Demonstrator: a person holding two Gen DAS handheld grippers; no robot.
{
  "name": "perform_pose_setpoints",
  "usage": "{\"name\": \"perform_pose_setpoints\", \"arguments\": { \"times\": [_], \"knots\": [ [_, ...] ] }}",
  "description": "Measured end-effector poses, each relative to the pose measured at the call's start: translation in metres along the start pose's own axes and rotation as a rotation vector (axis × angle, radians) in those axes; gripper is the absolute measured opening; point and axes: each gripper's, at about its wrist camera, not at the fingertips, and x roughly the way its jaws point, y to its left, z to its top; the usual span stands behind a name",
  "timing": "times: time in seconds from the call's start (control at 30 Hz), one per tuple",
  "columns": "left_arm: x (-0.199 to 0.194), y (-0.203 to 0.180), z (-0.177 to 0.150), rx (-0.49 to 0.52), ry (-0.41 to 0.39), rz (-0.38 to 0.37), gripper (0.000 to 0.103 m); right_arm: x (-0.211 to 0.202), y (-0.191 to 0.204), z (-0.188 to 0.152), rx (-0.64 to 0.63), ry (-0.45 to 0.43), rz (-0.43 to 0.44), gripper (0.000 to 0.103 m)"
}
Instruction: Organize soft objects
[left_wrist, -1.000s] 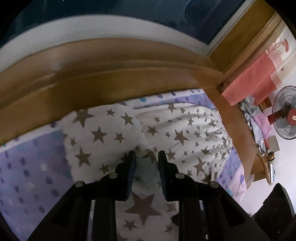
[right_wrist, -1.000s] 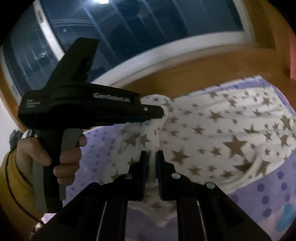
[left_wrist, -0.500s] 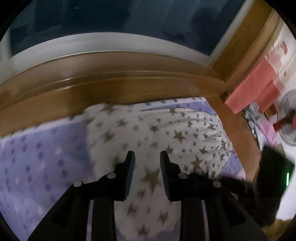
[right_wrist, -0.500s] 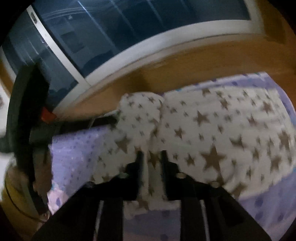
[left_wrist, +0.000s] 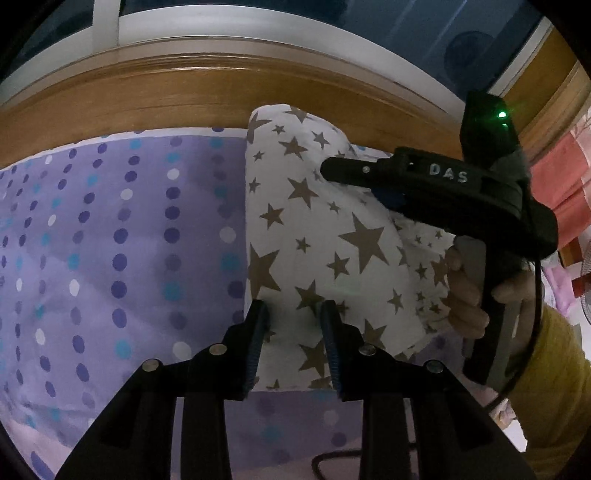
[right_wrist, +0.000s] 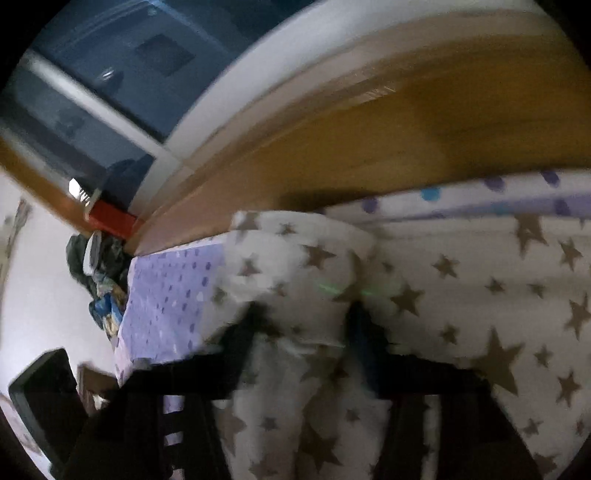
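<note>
A white pillow with brown stars (left_wrist: 325, 236) lies on the purple dotted sheet (left_wrist: 129, 240), its far end against the wooden headboard. My left gripper (left_wrist: 293, 332) is at the pillow's near end, and the star fabric fills the gap between its pads. A hand (left_wrist: 465, 295) holds the right gripper, whose tip rests on the pillow's far right side. In the blurred right wrist view, my right gripper (right_wrist: 306, 319) has a bulge of the pillow (right_wrist: 295, 266) between its closing jaws. More star fabric (right_wrist: 498, 295), a second pillow, lies to the right.
The headboard (left_wrist: 258, 96) and a dark window (left_wrist: 332, 22) run along the back. Pink cloth (left_wrist: 561, 184) hangs at the right. A red box (right_wrist: 110, 219) and a heap of clothes (right_wrist: 99, 266) lie beyond the bed's left edge. A black cable (left_wrist: 332, 461) crosses the near sheet.
Both hands have swung sideways. The right gripper let go of its thin pinch of fabric and now straddles a wider fold. It has come into the left wrist view, where the pillow now sits further right.
</note>
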Motion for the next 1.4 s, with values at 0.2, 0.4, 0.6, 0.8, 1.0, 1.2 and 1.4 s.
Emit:
{"name": "perform_pose_setpoints", "arguments": {
  "times": [0.2, 0.4, 0.6, 0.8, 1.0, 1.2, 1.4],
  "knots": [
    [0.006, -0.013, -0.001, 0.026, 0.033, -0.042, 0.03, -0.024, 0.015, 0.002, -0.089, -0.115, -0.094, 0.021],
    [0.02, -0.018, -0.004, 0.04, 0.056, -0.059, 0.03, 0.003, -0.008, 0.0, -0.058, -0.028, -0.147, 0.029],
    [-0.001, -0.016, 0.005, 0.071, 0.016, -0.059, 0.03, -0.037, 0.015, -0.018, -0.107, -0.114, -0.204, 0.033],
    [0.015, -0.021, 0.054, 0.18, -0.02, -0.06, 0.03, -0.053, 0.053, -0.071, -0.219, -0.151, -0.209, 0.034],
    [0.055, -0.013, 0.099, 0.201, -0.005, -0.111, 0.03, -0.031, 0.059, -0.112, -0.235, -0.062, -0.298, 0.036],
    [0.052, -0.014, 0.105, 0.23, -0.013, -0.137, 0.03, -0.041, 0.067, -0.128, -0.236, -0.041, -0.367, 0.035],
    [0.025, -0.008, 0.082, 0.244, -0.026, -0.187, 0.03, -0.055, 0.096, -0.123, -0.225, -0.128, -0.324, 0.039]
  ]
}}
